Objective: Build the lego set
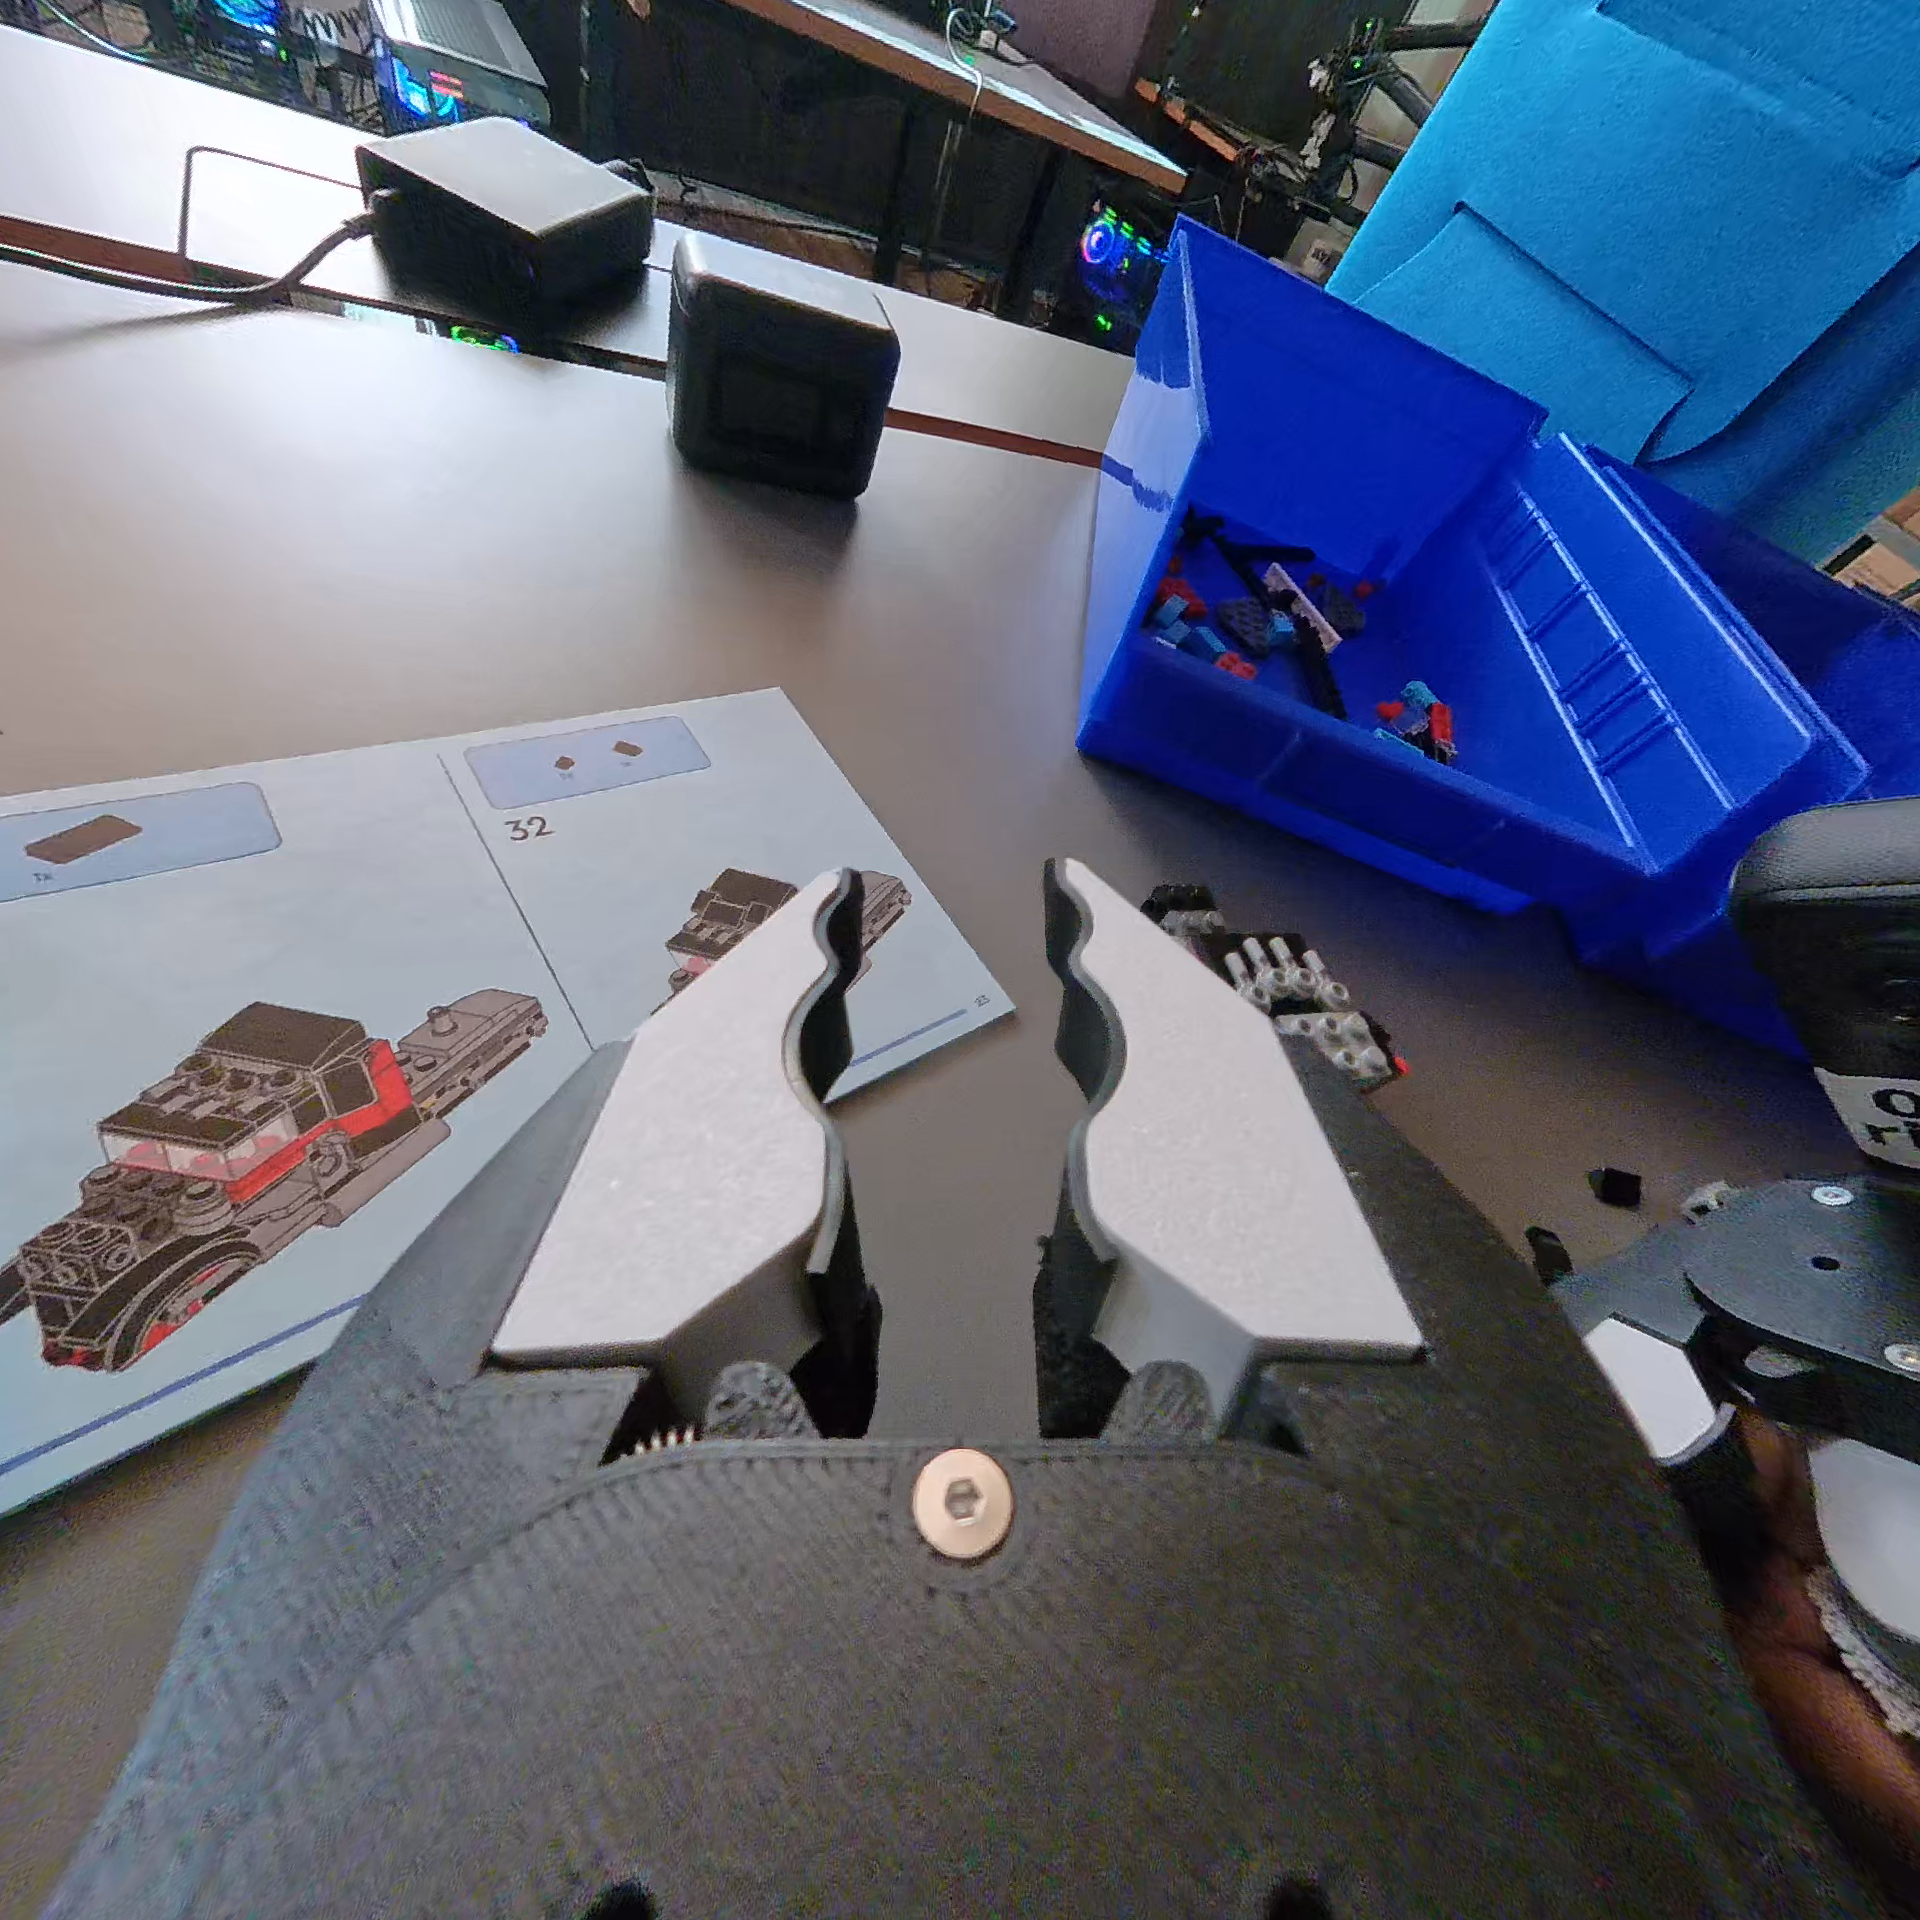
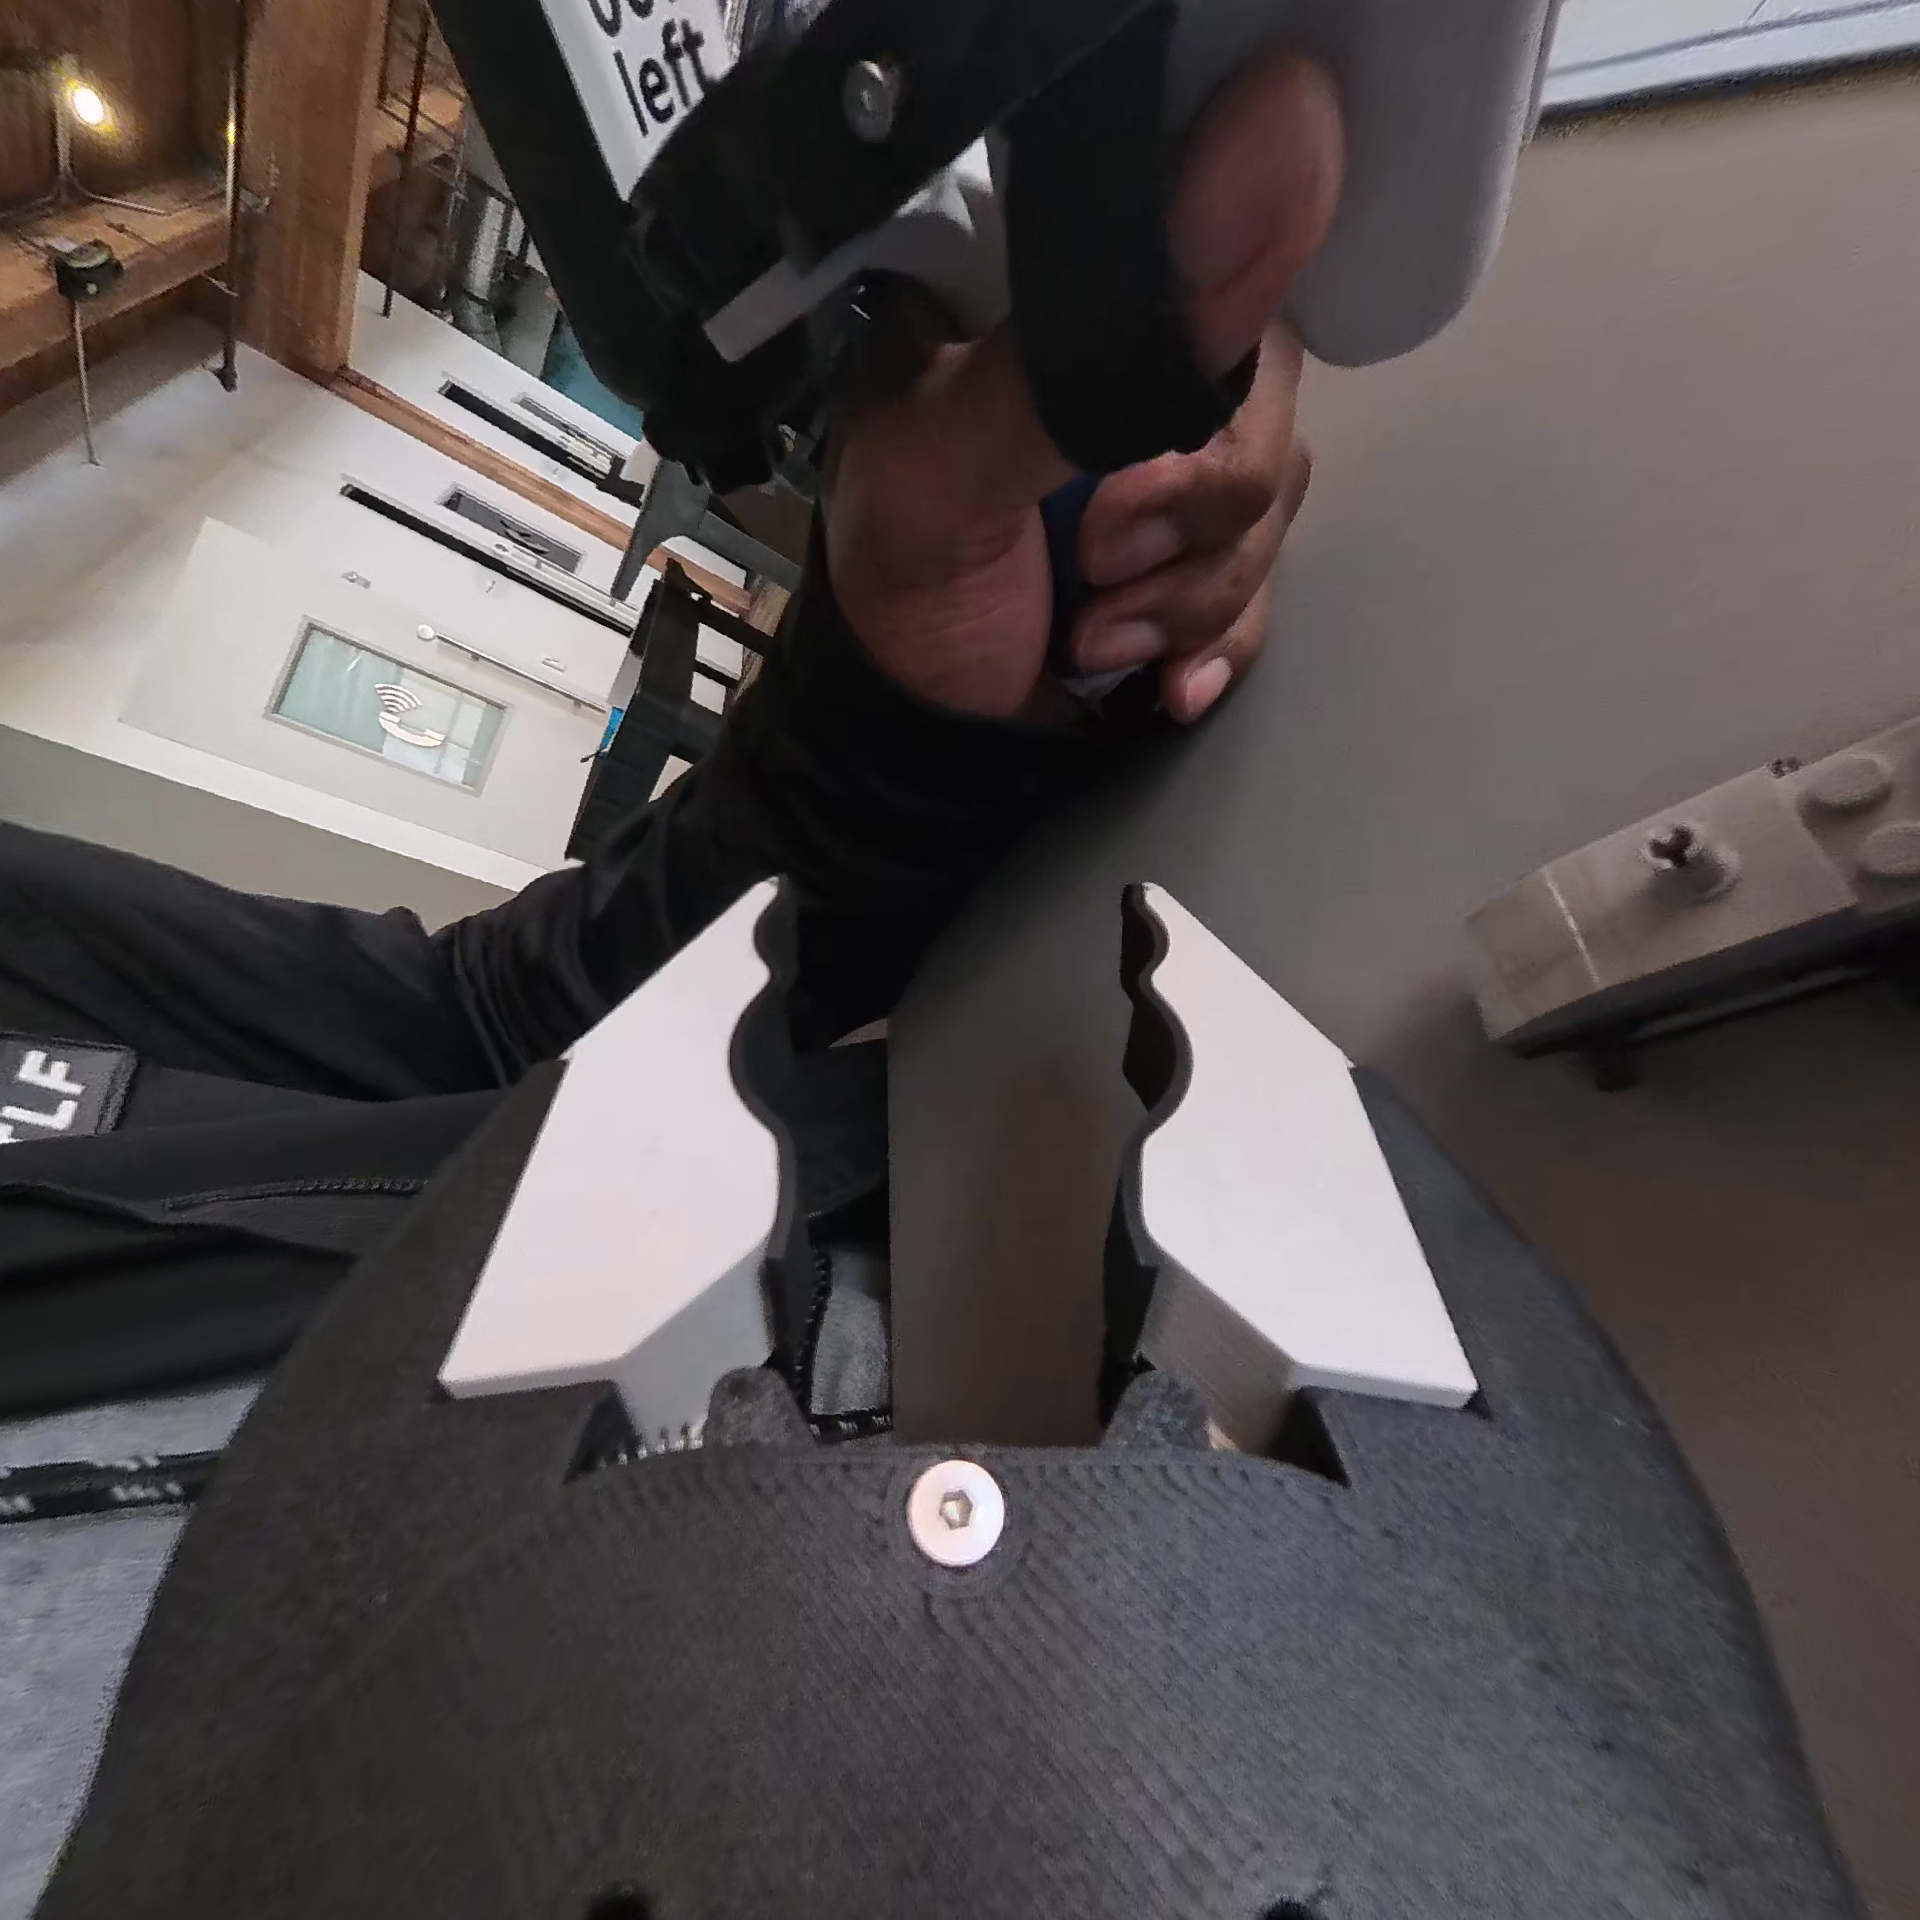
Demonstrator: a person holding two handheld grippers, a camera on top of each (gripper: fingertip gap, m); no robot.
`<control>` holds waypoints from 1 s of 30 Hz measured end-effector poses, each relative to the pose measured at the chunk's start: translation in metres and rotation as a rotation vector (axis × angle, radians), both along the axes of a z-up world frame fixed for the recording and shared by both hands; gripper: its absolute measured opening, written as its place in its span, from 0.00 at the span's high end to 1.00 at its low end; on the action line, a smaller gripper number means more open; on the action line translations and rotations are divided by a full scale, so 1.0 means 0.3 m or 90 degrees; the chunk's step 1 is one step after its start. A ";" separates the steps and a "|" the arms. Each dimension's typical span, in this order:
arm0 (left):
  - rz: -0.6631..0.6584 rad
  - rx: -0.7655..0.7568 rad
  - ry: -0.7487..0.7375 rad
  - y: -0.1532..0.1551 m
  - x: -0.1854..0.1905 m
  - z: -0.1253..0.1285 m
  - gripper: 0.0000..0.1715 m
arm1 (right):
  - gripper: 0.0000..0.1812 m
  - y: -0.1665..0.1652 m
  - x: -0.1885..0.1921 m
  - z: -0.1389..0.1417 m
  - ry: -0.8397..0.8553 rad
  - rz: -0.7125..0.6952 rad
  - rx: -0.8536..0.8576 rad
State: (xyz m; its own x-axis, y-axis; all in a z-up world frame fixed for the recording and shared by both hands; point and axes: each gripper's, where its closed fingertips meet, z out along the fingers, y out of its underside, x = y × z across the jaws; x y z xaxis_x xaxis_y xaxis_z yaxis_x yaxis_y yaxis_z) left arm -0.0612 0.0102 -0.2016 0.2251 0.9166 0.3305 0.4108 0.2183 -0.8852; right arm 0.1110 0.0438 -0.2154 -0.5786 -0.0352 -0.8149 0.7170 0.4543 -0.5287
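Observation:
My left gripper (image 1: 948,883) is open and empty, low over the dark table. Just past its right finger lies a black and light-grey lego assembly (image 1: 1278,982). An open instruction booklet (image 1: 343,997) lies flat under and left of its left finger. A blue bin (image 1: 1195,717) at the right holds several loose bricks (image 1: 1278,623). My right gripper (image 2: 954,904) is open and empty, rolled on its side at the table's near edge. A grey lego piece (image 2: 1704,914) with studs lies to its right. The left gripper's handle (image 2: 1382,177) in a hand (image 2: 1039,540) is ahead of it.
A black cube-shaped device (image 1: 779,364) and a black power brick (image 1: 499,213) with a cable stand farther back. Blue foam (image 1: 1662,208) rises behind the bin. Small black bricks (image 1: 1616,1184) lie near the right gripper's body (image 1: 1787,1320). A person's dark sleeve (image 2: 260,997) lies left. There is about 15 centimeters between the tips of the two grippers. About 9 centimeters separates my right fingertips from the grey lego piece (image 2: 1704,914).

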 end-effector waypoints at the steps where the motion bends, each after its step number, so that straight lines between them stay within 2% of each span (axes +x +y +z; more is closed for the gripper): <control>1: -0.004 0.001 0.000 0.004 -0.004 0.000 0.79 | 0.65 -0.001 -0.002 0.000 0.000 0.000 0.000; 8: -0.038 0.001 0.002 0.041 -0.030 0.003 0.79 | 0.66 0.000 0.007 -0.002 -0.002 0.012 0.001; 10: -0.072 -0.027 0.011 0.081 -0.042 0.025 0.79 | 0.66 0.000 0.011 -0.002 -0.002 0.017 0.001; 14: -0.270 -0.178 0.021 0.279 -0.106 0.193 0.79 | 0.66 0.001 0.022 -0.003 0.003 0.028 0.001; 17: -0.439 -0.243 -0.047 0.452 -0.176 0.229 0.79 | 0.67 0.001 0.027 -0.004 0.006 0.032 0.002; 19: -0.538 -0.313 -0.124 0.536 -0.233 0.177 0.80 | 0.67 0.001 0.030 -0.004 0.010 0.034 0.001; 21: -0.586 -0.378 -0.218 0.591 -0.304 0.103 0.82 | 0.67 0.001 0.031 -0.004 0.014 0.035 0.001; 24: -0.678 -0.418 -0.374 0.663 -0.319 -0.016 0.87 | 0.67 0.003 0.034 -0.003 0.018 0.037 -0.001; 27: -0.677 -0.488 -0.457 0.654 -0.364 -0.111 0.91 | 0.67 0.004 0.037 -0.002 0.021 0.040 -0.003; 30: -0.690 -0.535 -0.491 0.628 -0.377 -0.148 0.94 | 0.67 0.007 0.040 0.000 0.023 0.044 -0.005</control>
State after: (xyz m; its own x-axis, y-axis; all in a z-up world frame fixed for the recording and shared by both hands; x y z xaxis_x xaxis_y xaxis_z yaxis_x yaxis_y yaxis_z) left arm -0.1742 0.1986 -0.2459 0.8955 0.4112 0.1701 0.4317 -0.8955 -0.1081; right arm 0.1229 0.0458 -0.2155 -0.6031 -0.0831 -0.7934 0.6645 0.4978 -0.5573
